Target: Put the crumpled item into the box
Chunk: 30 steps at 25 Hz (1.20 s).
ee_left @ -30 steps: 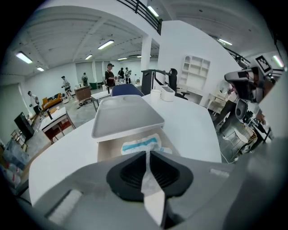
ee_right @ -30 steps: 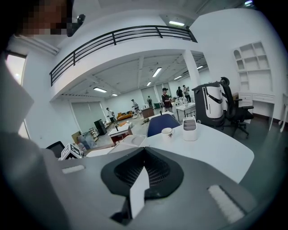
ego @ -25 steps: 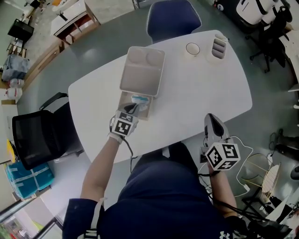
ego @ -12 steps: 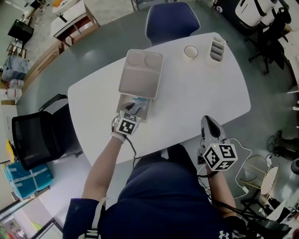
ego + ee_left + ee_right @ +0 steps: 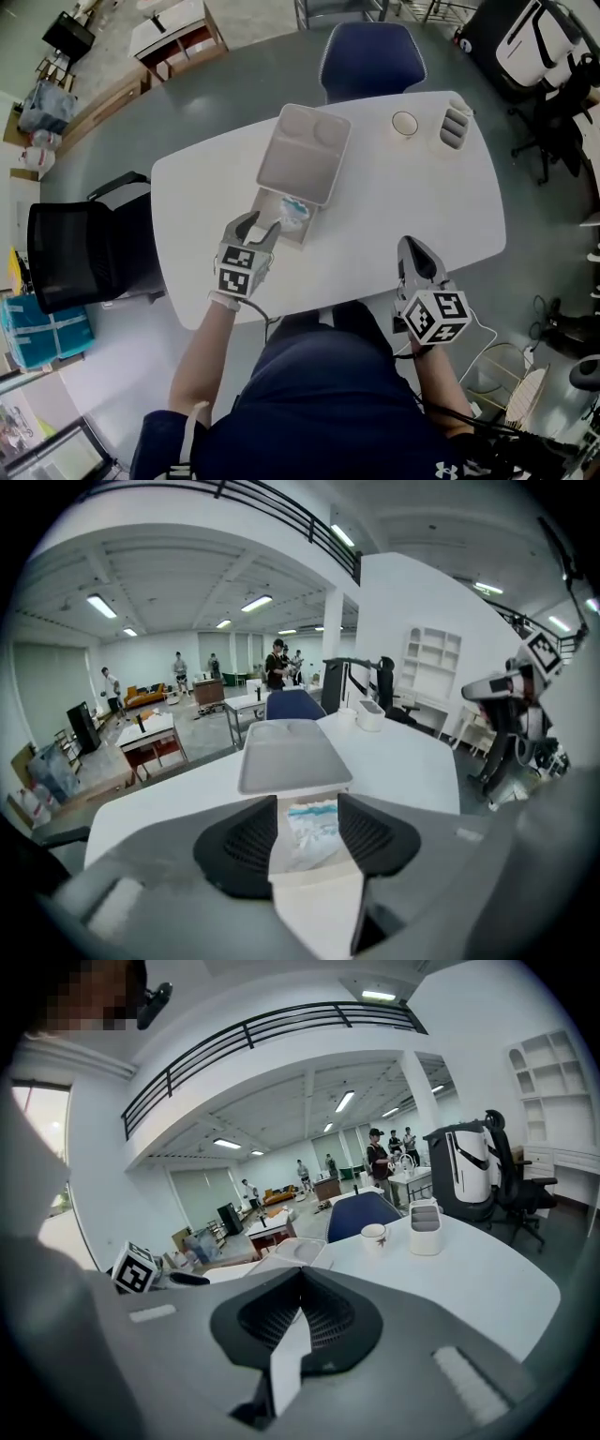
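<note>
- Presently at the centre: box point(image 5: 289, 234), small, shallow and rectangular, pale card-like walls, standing open on the table point(image 5: 403, 197) (a white, smooth, round-cornered top).
- Lid point(image 5: 305, 155): grey, matt, tray-shaped, with two round dimples at its far end; it stands up from the box's far edge and tilts away.
- Crumpled item point(image 5: 294, 210): thin wrinkled white film with blue-green print, lying inside the box toward its far end, against the foot of the lid.
- Left gripper point(image 5: 261, 225): dark ribbed pads on grey fingers, jaws opening and spread wide; nothing is pinched. The crumpled item shows through the gap but lies beyond the pads, untouched. The tips seem to sit at the box's near wall, though contact cannot be made out.
- Right gripper point(image 5: 412, 248): ribbed pads pressed together with nothing between them, held over the near table edge, well apart from the box.
- Cup point(image 5: 405, 123): small, round, white, at the far right of the table.
- Holder point(image 5: 456, 127): white, slotted, just beside the cup.
- Blue chair point(image 5: 372, 58): padded, at the far side.
- Black chair point(image 5: 84, 253): at the left.
</note>
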### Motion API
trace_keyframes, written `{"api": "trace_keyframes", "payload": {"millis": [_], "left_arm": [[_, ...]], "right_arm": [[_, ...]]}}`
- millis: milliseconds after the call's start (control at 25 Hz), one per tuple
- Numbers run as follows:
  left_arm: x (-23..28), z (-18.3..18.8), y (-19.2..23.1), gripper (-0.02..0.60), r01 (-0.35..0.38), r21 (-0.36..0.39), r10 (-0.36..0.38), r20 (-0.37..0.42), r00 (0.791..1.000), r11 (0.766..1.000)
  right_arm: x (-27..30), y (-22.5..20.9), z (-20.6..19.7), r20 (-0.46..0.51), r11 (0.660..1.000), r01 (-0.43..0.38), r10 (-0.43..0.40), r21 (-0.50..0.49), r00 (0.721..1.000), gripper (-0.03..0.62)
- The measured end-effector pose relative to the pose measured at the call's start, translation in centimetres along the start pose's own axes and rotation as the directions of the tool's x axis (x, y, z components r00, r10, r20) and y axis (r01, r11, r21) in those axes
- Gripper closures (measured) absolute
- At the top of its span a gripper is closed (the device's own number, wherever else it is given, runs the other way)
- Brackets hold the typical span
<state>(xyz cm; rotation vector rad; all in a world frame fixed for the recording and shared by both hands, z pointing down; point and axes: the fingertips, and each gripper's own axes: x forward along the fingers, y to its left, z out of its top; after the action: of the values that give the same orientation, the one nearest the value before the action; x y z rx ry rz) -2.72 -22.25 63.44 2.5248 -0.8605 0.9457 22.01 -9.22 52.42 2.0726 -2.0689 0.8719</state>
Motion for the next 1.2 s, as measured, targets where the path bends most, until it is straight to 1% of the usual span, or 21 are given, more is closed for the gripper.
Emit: {"api": "trace_keyframes", "payload": {"millis": [120, 200, 240, 320, 400, 440, 520, 600, 640, 760, 880, 1000, 1120, 1200], "left_arm": [[-3.8, 1.9, 0.5, 0.371, -0.039, -0.049, 0.044, 0.092, 0.995, 0.998], [-6.3, 3.2, 0.9, 0.378, -0.089, -0.046, 0.095, 0.158, 0.983, 0.995], [-7.5, 3.7, 0.9, 0.401, -0.121, -0.019, 0.123, 0.188, 0.974, 0.992], [-9.4, 4.2, 0.1, 0.426, -0.186, 0.079, 0.165, 0.221, 0.961, 0.979], [-10.4, 3.6, -1.2, 0.426, -0.218, 0.164, 0.181, 0.216, 0.959, 0.962], [-10.8, 3.2, -1.8, 0.426, -0.22, 0.182, 0.18, 0.212, 0.961, 0.958], [-11.9, 3.4, -2.6, 0.426, -0.221, 0.178, 0.179, 0.225, 0.958, 0.959], [-13.6, 4.6, -2.7, 0.426, -0.229, 0.148, 0.183, 0.27, 0.945, 0.962], [-14.7, 5.3, -2.6, 0.426, -0.229, 0.12, 0.186, 0.297, 0.937, 0.966], [-17.9, 7.2, -1.8, 0.426, -0.22, -0.009, 0.207, 0.377, 0.903, 0.976], [-21.1, 9.0, -1.1, 0.43, -0.206, -0.138, 0.247, 0.452, 0.857, 0.969], [-24.1, 10.5, -0.6, 0.442, -0.185, -0.226, 0.278, 0.518, 0.809, 0.957], [-26.8, 12.0, -0.6, 0.445, -0.159, -0.27, 0.292, 0.576, 0.764, 0.95], [-28.6, 13.1, -0.9, 0.451, -0.17, -0.27, 0.304, 0.61, 0.731, 0.948]], "right_arm": [[0.9, 1.6, 0.5, -0.005, 0.998, -0.048, 0.048, -0.028, 0.999, 0.591], [1.6, 2.8, 0.9, -0.005, 0.996, -0.083, 0.083, -0.046, 0.997, 0.591], [1.9, 3.4, 1.2, -0.004, 0.993, -0.1, 0.1, -0.055, 0.995, 0.591], [2.2, 4.6, 1.9, 0.001, 0.988, -0.137, 0.137, -0.072, 0.991, 0.591], [2.4, 5.7, 2.7, 0.009, 0.981, -0.172, 0.173, -0.091, 0.985, 0.591], [2.5, 6.2, 3.0, 0.012, 0.978, -0.186, 0.188, -0.099, 0.982, 0.591], [2.7, 7.1, 3.3, 0.013, 0.971, -0.211, 0.214, -0.111, 0.977, 0.591], [2.8, 8.0, 3.1, 0.007, 0.965, -0.234, 0.237, -0.12, 0.972, 0.591], [2.8, 8.5, 3.1, 0.005, 0.962, -0.245, 0.247, -0.125, 0.969, 0.591], [2.6, 9.9, 3.9, 0.014, 0.951, -0.273, 0.278, -0.144, 0.961, 0.592], [2.1, 10.9, 5.2, 0.037, 0.943, -0.292, 0.302, -0.161, 0.953, 0.591], [1.5, 11.7, 6.9, 0.078, 0.936, -0.304, 0.321, -0.179, 0.944, 0.592], [0.7, 12.4, 8.4, 0.112, 0.931, -0.308, 0.333, -0.196, 0.936, 0.591], [-0.1, 13.0, 9.3, 0.138, 0.927, -0.315, 0.346, -0.203, 0.928, 0.591]]}}
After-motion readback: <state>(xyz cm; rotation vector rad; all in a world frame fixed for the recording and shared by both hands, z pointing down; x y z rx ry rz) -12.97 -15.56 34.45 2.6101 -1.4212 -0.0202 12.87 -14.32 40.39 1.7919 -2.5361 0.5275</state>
